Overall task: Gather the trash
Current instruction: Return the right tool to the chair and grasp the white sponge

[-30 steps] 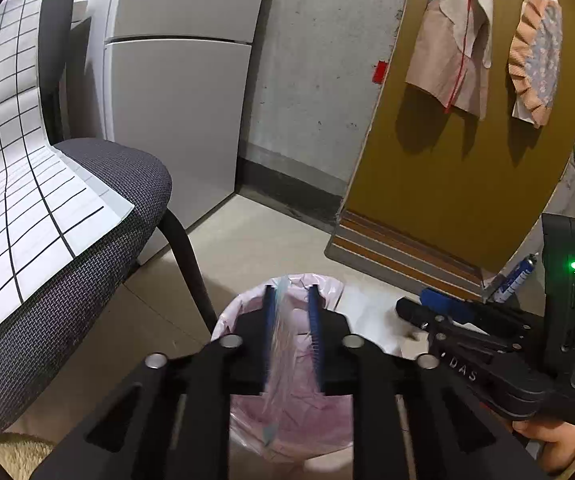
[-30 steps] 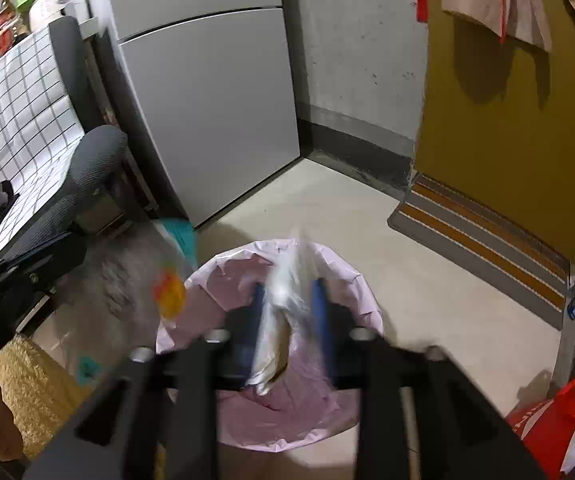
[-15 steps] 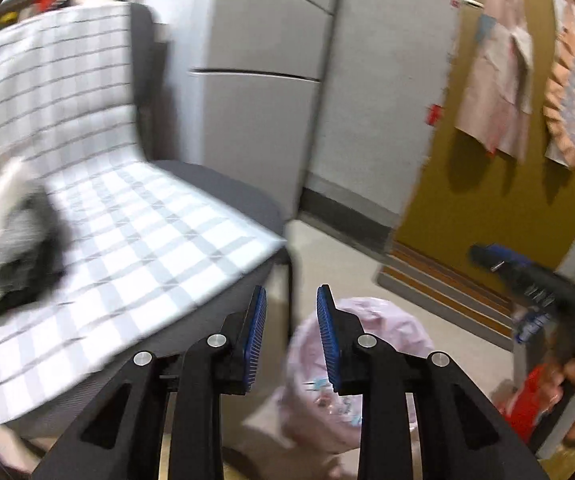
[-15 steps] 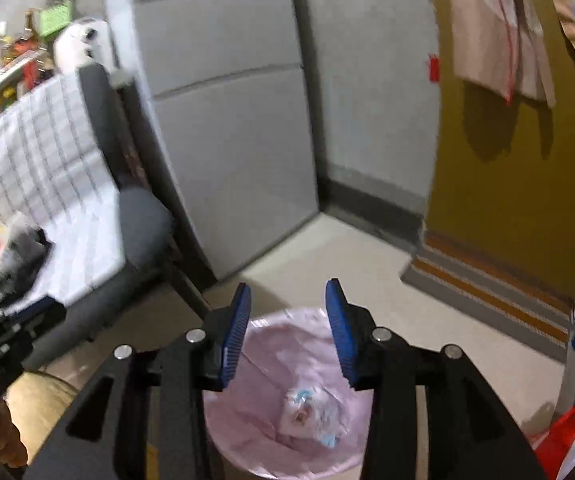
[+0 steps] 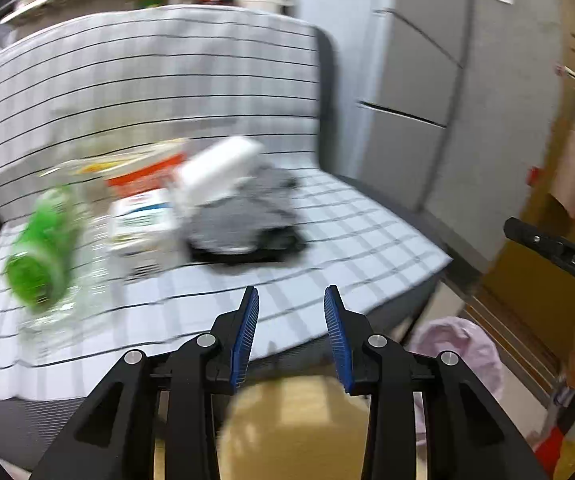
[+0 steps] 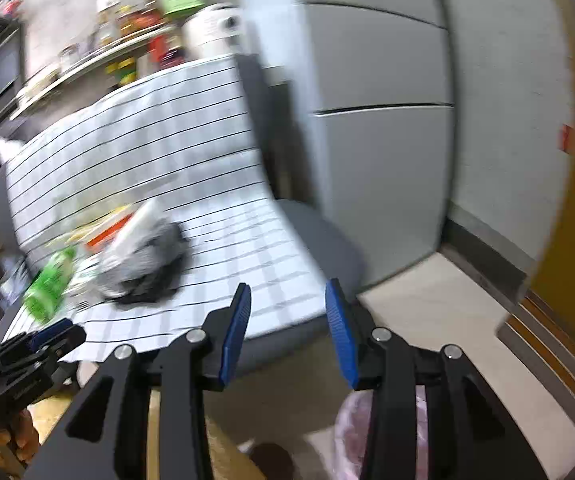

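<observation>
Left wrist view: both tongs, left tongs [image 5: 291,334] and right tongs [image 6: 287,332], gape empty; trash pile [image 5: 191,208] lies ahead-left on the chair [image 5: 327,248], nearer the left.

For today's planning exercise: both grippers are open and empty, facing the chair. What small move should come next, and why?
Probably ease the left gripper forward toward the dark grey bundle on the checked chair cover, jaws kept open. It lies nearest ahead, the green bottle and cartons further left. The right gripper is open too; the pink-lined bin waits below.
</observation>
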